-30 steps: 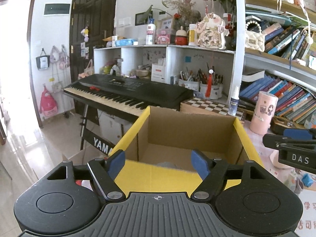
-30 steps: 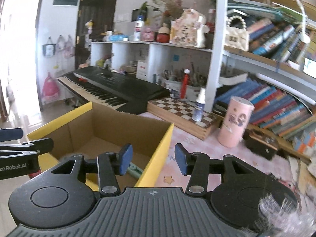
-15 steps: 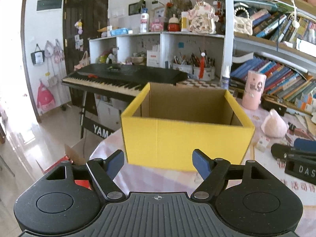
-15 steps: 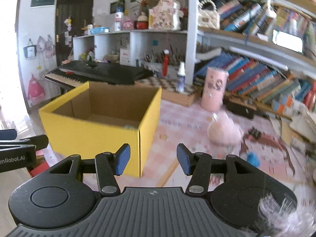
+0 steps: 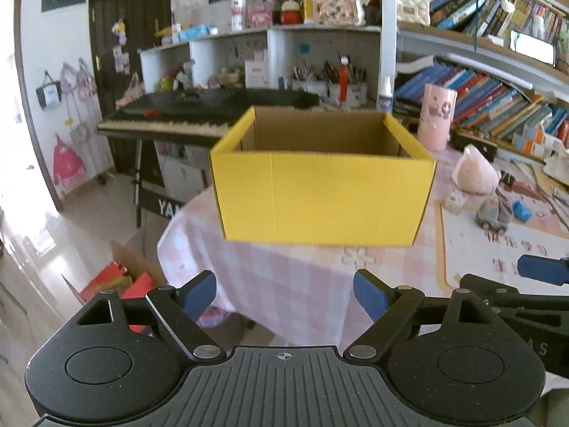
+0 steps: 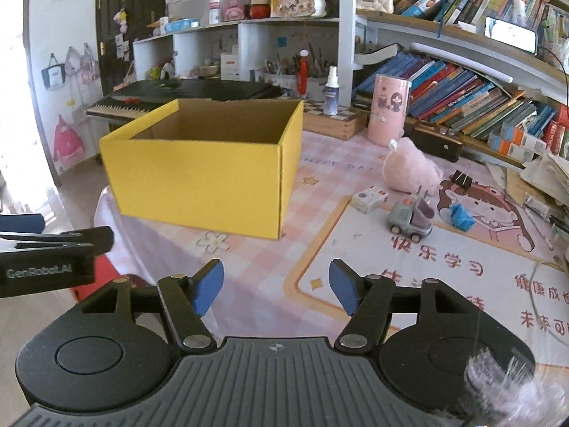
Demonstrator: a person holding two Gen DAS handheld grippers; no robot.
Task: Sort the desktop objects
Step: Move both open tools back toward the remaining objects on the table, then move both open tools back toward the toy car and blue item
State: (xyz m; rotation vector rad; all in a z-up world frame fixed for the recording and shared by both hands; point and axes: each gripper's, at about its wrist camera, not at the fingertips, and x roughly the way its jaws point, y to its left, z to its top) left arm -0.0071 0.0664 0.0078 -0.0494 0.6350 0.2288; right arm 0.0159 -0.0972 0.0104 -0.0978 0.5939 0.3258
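Observation:
A yellow cardboard box (image 5: 322, 199) (image 6: 199, 185), open on top, stands on the pink checked tablecloth (image 6: 270, 259). To its right lie a pink plush toy (image 6: 409, 170), a small white box (image 6: 370, 199), a grey toy truck (image 6: 410, 219), a blue crumpled thing (image 6: 460, 215) and a black binder clip (image 6: 460, 178). My left gripper (image 5: 284, 293) hangs in front of the box, its jaws opening with nothing between them. My right gripper (image 6: 275, 290) is near the table's front, jaws opening too, empty, over the cloth beside a printed mat (image 6: 444, 259).
A pink cylinder (image 6: 387, 110), a spray bottle (image 6: 330, 90) and a chessboard box (image 6: 338, 121) stand behind. Shelves of books (image 6: 462, 99) run along the right. A keyboard (image 5: 199, 114) stands beyond the table's left edge, boxes (image 5: 113, 281) on the floor.
Both grippers have pulled back from above the box toward the table's front, so the whole box now shows. Both pairs of jaws have spread wider, the right one most.

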